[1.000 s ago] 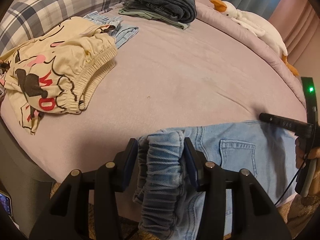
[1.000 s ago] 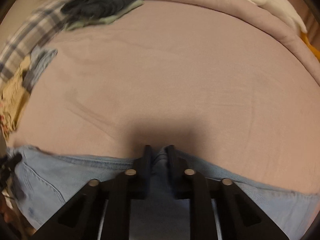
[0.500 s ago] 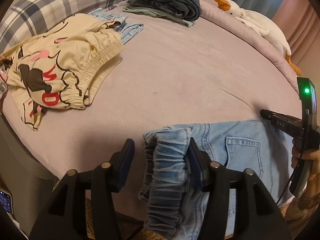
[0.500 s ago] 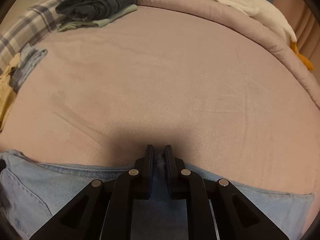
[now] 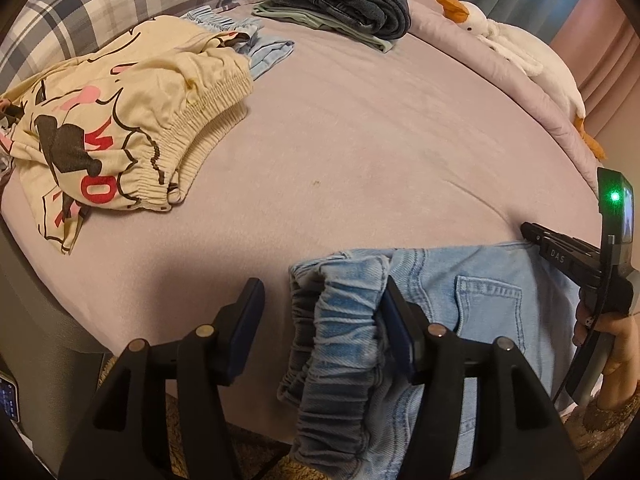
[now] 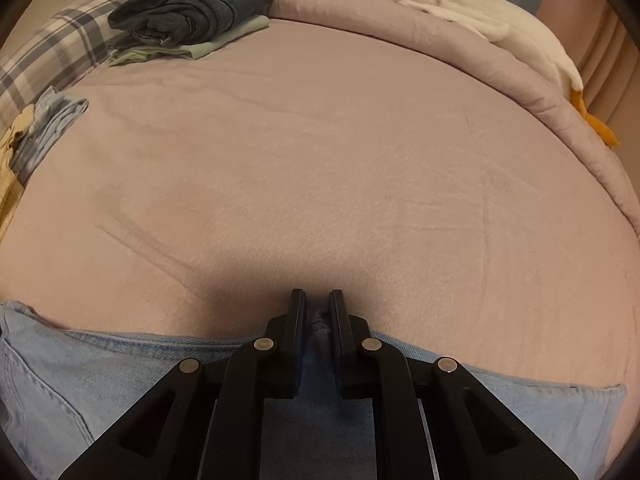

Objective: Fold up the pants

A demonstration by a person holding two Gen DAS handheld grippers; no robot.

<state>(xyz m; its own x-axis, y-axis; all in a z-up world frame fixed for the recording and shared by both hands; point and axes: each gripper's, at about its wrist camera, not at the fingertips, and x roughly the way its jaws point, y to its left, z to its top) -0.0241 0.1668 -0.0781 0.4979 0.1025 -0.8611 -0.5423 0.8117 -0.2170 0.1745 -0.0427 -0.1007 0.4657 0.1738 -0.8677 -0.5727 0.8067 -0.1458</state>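
Light-blue jeans [image 5: 472, 296]: lie along the near edge of the pink bed [image 5: 360, 152], long axis running left to right across it; elastic waistband [image 5: 340, 320] at the left end, bunched and drooping over the edge, back pocket facing up.

Left gripper [image 5: 320, 312]: jaws spread wide, released; the waistband sits between them, touching the right finger only.

Right gripper [image 6: 318, 312]: jaws nearly closed, pinching the far edge of the denim midway along the legs.

Also on the bed: cream printed shorts [image 5: 120, 128], a folded dark stack [image 5: 348, 4], a goose plush [image 5: 520, 52].
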